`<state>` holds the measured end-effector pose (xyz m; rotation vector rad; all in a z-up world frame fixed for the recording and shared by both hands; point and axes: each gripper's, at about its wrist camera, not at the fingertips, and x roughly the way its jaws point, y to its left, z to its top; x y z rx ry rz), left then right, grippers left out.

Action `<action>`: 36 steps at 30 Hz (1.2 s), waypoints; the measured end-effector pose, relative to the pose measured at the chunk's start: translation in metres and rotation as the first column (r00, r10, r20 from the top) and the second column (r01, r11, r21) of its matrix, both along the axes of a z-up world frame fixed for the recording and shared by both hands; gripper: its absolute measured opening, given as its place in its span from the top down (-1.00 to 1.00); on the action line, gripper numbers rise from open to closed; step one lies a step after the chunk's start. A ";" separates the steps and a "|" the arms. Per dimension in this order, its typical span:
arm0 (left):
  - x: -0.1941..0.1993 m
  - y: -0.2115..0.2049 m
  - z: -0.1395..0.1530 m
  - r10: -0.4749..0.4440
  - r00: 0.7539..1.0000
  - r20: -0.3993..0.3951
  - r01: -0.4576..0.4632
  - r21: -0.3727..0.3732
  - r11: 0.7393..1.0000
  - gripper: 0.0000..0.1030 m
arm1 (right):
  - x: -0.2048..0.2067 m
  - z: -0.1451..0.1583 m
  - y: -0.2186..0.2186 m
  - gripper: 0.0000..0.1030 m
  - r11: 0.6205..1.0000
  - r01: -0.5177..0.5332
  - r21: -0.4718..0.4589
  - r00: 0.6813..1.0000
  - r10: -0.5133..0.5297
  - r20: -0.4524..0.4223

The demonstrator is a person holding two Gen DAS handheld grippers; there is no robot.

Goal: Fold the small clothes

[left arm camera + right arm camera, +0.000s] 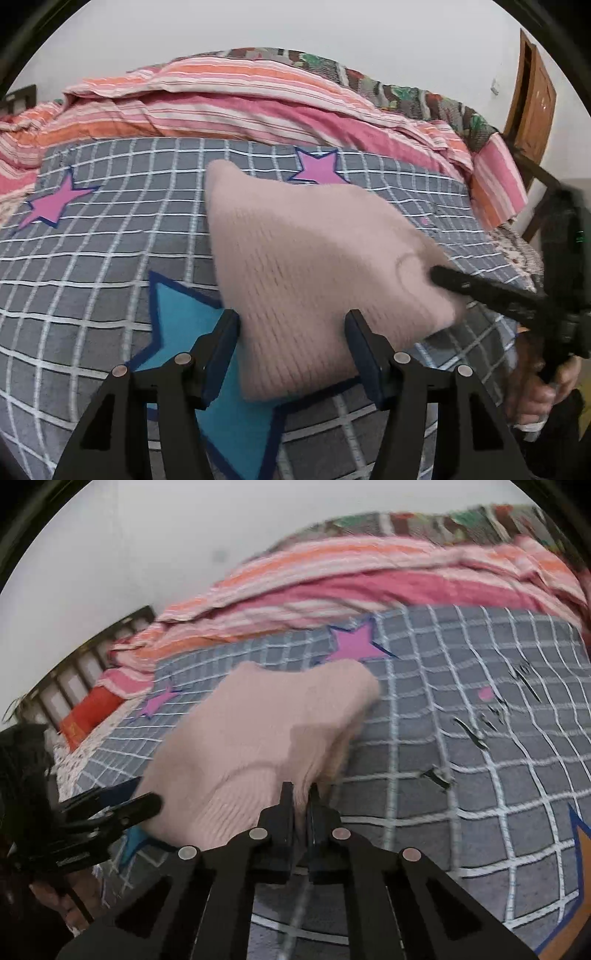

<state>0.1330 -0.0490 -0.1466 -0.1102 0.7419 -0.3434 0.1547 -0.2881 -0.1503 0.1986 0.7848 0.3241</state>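
A small pale pink knitted garment (306,266) lies on a grey checked bed cover with stars (92,266). My left gripper (291,332) is open, its jaws standing either side of the garment's near corner. My right gripper (301,801) is shut on the garment's edge (258,746) and lifts it a little; it shows at the right of the left wrist view (480,291). The left gripper shows at the lower left of the right wrist view (114,805). Both views are blurred by motion.
A pink and orange striped quilt (240,99) is bunched along the far side of the bed. A wooden door (532,96) stands at the right. A slatted bed frame (85,657) and a red item (88,716) lie at the left.
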 end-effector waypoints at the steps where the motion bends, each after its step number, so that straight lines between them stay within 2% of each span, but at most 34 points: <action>1: 0.001 -0.002 0.001 -0.002 1.000 0.002 0.002 -0.003 1.000 -0.23 | 0.002 -0.003 -0.002 0.90 1.000 0.008 0.002 1.000 -0.008 -0.011; 3: 0.003 -0.007 0.002 -0.013 1.000 0.000 0.013 -0.018 1.000 -0.36 | 0.006 -0.006 0.000 0.90 1.000 0.011 -0.004 1.000 -0.011 -0.028; 6: 0.006 -0.013 0.001 -0.003 1.000 -0.004 0.003 -0.019 1.000 -0.50 | 0.004 0.001 0.006 0.85 0.999 0.005 -0.032 1.000 -0.005 0.001; 10: 0.009 -0.025 -0.006 0.016 1.000 -0.011 -0.015 0.062 0.998 -0.57 | 0.007 0.007 0.004 0.36 1.000 0.005 0.015 1.000 -0.006 0.012; 11: 0.009 -0.027 -0.008 0.016 1.000 -0.010 -0.015 0.084 0.996 -0.57 | 0.009 0.005 0.004 0.34 1.000 0.012 0.019 1.000 -0.012 0.010; 14: 0.006 -0.024 -0.011 0.005 1.000 -0.010 -0.004 0.107 0.994 -0.57 | 0.012 0.002 0.006 0.34 1.000 0.021 0.001 1.000 -0.021 0.001; 17: 0.006 -0.007 -0.004 0.003 1.000 -0.014 -0.002 0.036 0.999 -0.57 | 0.012 0.003 0.006 0.34 1.000 0.027 0.002 1.000 -0.027 0.011; 20: 0.012 0.011 0.005 0.059 0.998 0.017 -0.059 0.005 0.998 -0.57 | 0.017 0.009 0.005 0.34 0.999 0.047 0.006 0.999 -0.047 0.023; 24: 0.033 0.029 0.003 0.128 0.992 -0.022 -0.128 -0.033 0.991 -0.56 | 0.031 0.009 0.004 0.34 0.996 0.077 0.035 0.997 -0.077 0.005; 26: 0.040 0.031 -0.003 0.133 0.990 -0.041 -0.135 -0.040 0.990 -0.60 | 0.038 0.008 0.005 0.34 0.996 0.082 0.044 0.997 -0.082 -0.003; 30: 0.040 0.024 -0.007 0.130 0.991 -0.025 -0.130 -0.016 0.991 -0.60 | 0.052 0.002 0.011 0.34 0.996 0.078 0.046 0.997 -0.077 -0.023; 31: 0.039 0.022 -0.006 0.129 0.991 -0.019 -0.129 -0.005 0.992 -0.60 | 0.054 0.001 0.011 0.38 0.995 0.079 0.053 0.997 -0.078 -0.028; 33: 0.039 0.020 -0.005 0.127 0.992 -0.012 -0.127 0.005 0.992 -0.60 | 0.054 0.001 0.012 0.65 0.995 0.072 0.066 0.997 -0.071 -0.019; 36: 0.038 0.019 -0.003 0.122 0.993 -0.002 -0.122 0.012 0.992 -0.60 | 0.046 0.005 0.013 0.73 0.997 0.067 0.046 0.998 -0.068 0.016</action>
